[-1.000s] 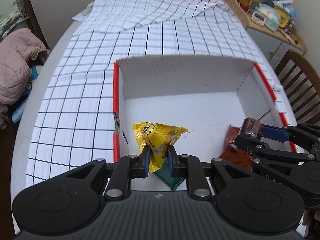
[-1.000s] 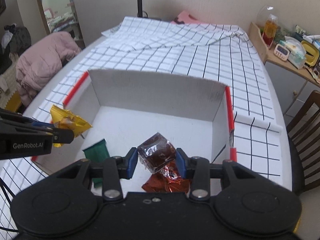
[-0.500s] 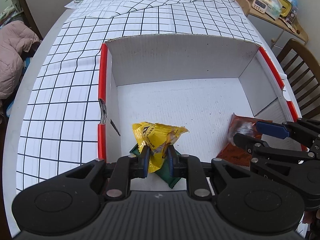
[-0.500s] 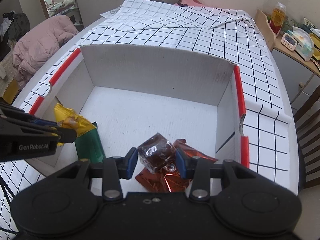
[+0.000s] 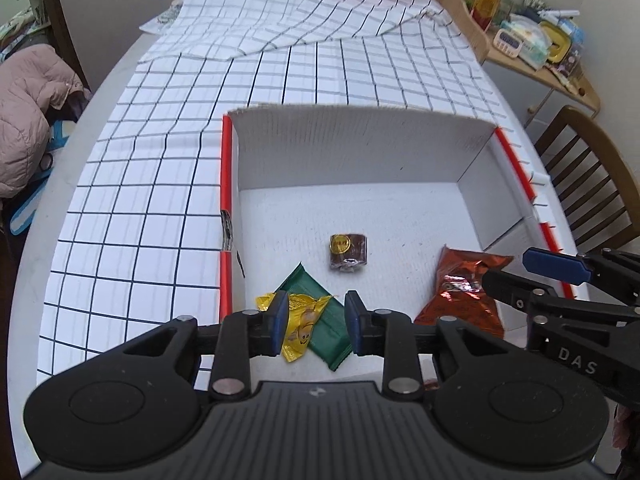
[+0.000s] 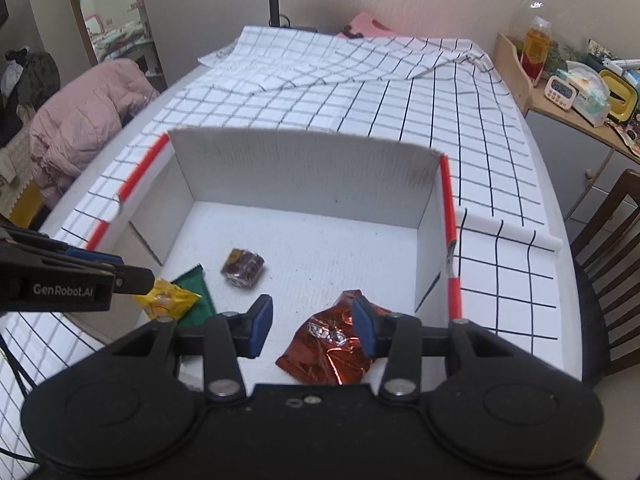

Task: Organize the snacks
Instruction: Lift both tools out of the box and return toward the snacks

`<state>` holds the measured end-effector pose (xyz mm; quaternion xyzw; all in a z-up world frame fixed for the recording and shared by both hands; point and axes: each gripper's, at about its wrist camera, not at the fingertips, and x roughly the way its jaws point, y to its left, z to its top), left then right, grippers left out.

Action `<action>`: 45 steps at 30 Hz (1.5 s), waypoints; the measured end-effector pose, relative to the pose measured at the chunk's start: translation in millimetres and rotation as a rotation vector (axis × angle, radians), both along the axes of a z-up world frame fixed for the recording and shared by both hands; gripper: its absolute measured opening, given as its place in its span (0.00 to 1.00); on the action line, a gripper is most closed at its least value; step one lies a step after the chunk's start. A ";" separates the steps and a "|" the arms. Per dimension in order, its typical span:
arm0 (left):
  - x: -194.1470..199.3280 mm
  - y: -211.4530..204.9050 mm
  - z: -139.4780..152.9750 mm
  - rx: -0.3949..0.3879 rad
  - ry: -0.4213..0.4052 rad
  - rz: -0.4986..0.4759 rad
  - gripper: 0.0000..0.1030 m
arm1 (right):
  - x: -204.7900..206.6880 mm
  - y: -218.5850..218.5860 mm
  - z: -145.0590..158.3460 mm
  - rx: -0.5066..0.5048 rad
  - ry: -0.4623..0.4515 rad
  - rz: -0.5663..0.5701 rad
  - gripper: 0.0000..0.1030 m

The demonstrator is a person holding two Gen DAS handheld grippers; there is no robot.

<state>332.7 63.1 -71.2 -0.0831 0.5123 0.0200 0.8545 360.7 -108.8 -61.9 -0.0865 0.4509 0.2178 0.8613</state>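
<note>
Four snacks are gathered inside the white box (image 5: 472,172): yellow packet (image 5: 302,320) on green bar (image 5: 320,312) at 7 o'clock, brown cake (image 5: 347,251) centrally, red bag (image 6: 332,346) at 5. Both grippers' fingers are spread, nothing pinched.

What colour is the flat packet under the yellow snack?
Dark green packet, clearest in the left wrist view.

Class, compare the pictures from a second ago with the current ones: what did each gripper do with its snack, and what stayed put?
The left gripper opened and let go of the yellow packet, which now lies on the green packet. The right gripper opened and released the brown wrapped cake, now resting on the floor of the white box. The red foil packet and the green packet stayed where they were, and so did the box.
</note>
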 end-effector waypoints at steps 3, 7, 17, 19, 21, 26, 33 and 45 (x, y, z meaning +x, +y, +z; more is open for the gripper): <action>-8.9 1.4 11.9 -0.009 -0.028 -0.002 0.28 | -8.5 -4.0 13.8 0.025 -0.019 0.001 0.43; -23.2 2.5 27.5 -0.024 -0.063 0.000 0.28 | -21.1 -9.4 31.9 0.059 -0.040 0.000 0.45; -71.7 1.6 62.3 -0.061 -0.155 -0.015 0.53 | -65.3 -19.8 64.3 0.114 -0.088 0.006 0.47; -82.1 0.6 67.1 -0.060 -0.171 -0.024 0.56 | -73.7 -22.5 68.4 0.123 -0.098 0.002 0.48; -93.7 -0.5 72.0 -0.051 -0.192 -0.028 0.61 | -82.8 -24.4 72.1 0.133 -0.106 0.001 0.49; -122.0 -0.6 80.1 -0.045 -0.234 -0.043 0.62 | -105.0 -29.5 77.9 0.160 -0.114 0.002 0.50; -158.3 0.2 78.5 -0.046 -0.268 -0.045 0.69 | -137.3 -34.6 83.4 0.196 -0.134 -0.001 0.55; -205.2 4.9 57.4 -0.065 -0.295 -0.011 0.82 | -177.6 -50.9 65.2 0.216 -0.136 -0.059 0.98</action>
